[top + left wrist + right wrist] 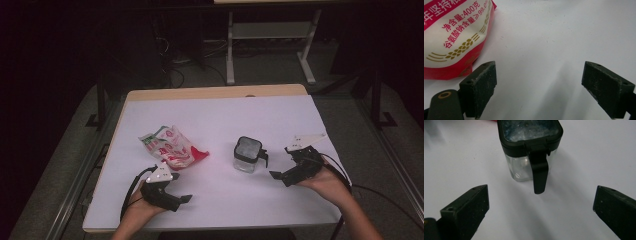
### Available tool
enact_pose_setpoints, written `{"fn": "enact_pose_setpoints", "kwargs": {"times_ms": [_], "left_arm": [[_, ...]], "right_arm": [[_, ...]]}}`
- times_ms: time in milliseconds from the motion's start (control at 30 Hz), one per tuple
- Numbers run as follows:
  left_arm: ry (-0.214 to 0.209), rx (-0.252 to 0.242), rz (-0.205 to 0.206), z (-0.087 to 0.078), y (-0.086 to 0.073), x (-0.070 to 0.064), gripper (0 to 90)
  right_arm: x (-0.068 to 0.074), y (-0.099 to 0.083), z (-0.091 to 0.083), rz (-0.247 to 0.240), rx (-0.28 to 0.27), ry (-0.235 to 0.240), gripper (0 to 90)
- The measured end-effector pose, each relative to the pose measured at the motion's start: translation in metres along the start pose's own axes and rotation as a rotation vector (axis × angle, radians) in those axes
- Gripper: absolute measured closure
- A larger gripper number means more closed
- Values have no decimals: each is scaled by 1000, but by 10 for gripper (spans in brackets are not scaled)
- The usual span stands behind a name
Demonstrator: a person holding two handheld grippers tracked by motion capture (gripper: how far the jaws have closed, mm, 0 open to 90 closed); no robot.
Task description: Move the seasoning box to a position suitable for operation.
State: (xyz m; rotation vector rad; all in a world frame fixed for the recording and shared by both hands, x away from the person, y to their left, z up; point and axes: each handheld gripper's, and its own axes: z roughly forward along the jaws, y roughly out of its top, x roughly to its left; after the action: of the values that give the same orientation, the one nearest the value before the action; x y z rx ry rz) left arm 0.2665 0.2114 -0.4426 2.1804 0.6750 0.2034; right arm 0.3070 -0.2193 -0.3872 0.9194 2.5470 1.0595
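High view: one bag point(170, 147), one jar point(247, 154) (lidded), two grippers.

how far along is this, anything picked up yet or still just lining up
Nothing looks done: the bag lies on the table and the lidded jar stands upright, lid shut. In hand: the left claw is open beside the bag's corner, and the right claw is open, facing the jar's handle. Gripping either is left.

In the left gripper view the red and white bag point(454, 37) runs off the top and left edges, so its words are cut short. In the right gripper view the jar point(530, 147) loses its far end at the top edge.
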Motion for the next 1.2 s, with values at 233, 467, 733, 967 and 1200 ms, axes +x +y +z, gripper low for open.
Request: {"fn": "enact_pose_setpoints", "kwargs": {"times_ms": [233,467,733,967,1200], "left_arm": [[-4,0,10,0,0,1,123],[-6,0,11,0,1,0,123],[-13,-4,7,1,1,-1,123],[-14,-3,14,1,1,-1,123],[-19,-3,14,2,1,-1,123]], "right_arm": [[-2,18,-1,-37,23,13,0],[-3,37,6,-72,65,36,0],[-2,56,11,-103,95,38,0],[-1,70,22,-142,129,48,0],[2,84,31,-173,159,57,0]]}}
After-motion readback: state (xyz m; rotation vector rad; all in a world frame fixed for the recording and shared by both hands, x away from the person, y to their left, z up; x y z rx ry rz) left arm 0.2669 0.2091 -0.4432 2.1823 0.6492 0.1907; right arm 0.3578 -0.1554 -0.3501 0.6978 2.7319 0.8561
